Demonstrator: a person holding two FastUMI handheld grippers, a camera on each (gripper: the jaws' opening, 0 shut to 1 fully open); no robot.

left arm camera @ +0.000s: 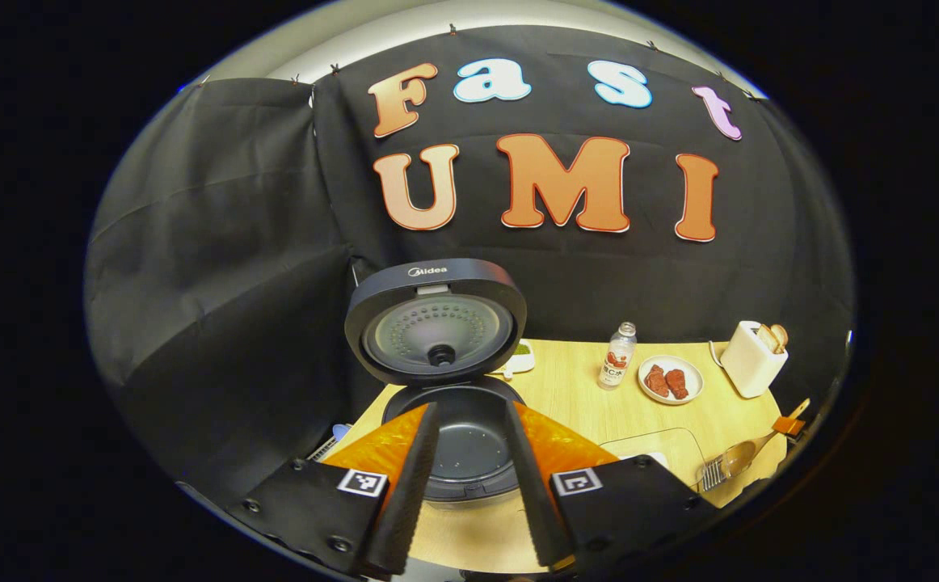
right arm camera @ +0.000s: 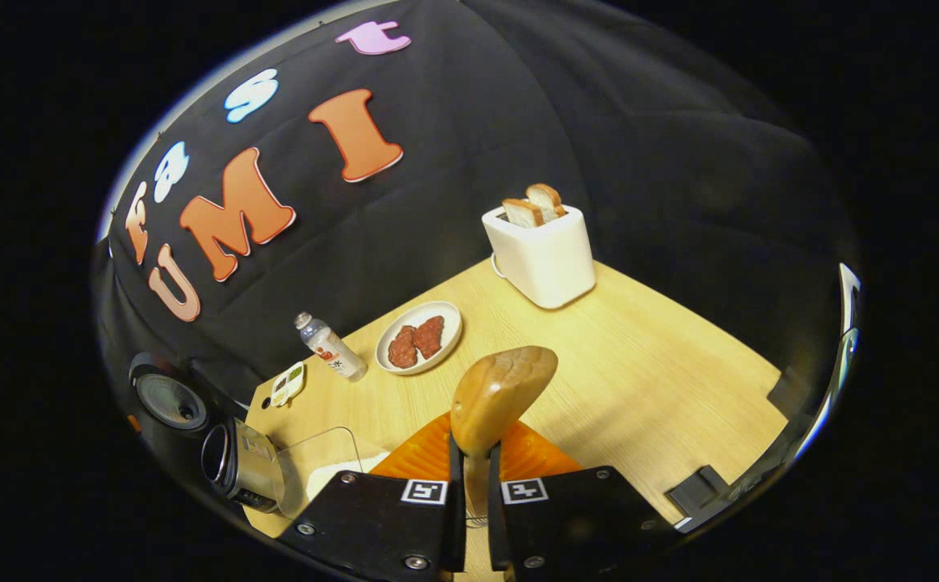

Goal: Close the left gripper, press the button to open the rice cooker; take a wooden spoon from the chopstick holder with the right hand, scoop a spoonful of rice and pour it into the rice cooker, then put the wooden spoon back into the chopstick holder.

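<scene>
The rice cooker (left arm camera: 469,453) stands open in the left gripper view, its lid (left arm camera: 435,323) tipped up and the dark inner pot bare. My left gripper (left arm camera: 471,412) hangs open just in front of the pot, nothing between its fingers. In the right gripper view my right gripper (right arm camera: 469,449) is shut on the handle of the wooden spoon (right arm camera: 502,392), whose bowl points up and away over the table. The cooker (right arm camera: 231,461) lies far to the left there. At the left view's right edge the spoon (left arm camera: 736,459) shows beside a metal wire holder (left arm camera: 710,477).
A clear container (right arm camera: 320,465) with white rice sits between cooker and spoon. Farther back on the wooden table (right arm camera: 647,380) are a plate of meat (right arm camera: 419,338), a small bottle (right arm camera: 330,347), a small dish (right arm camera: 288,384) and a white toaster (right arm camera: 541,246) with bread.
</scene>
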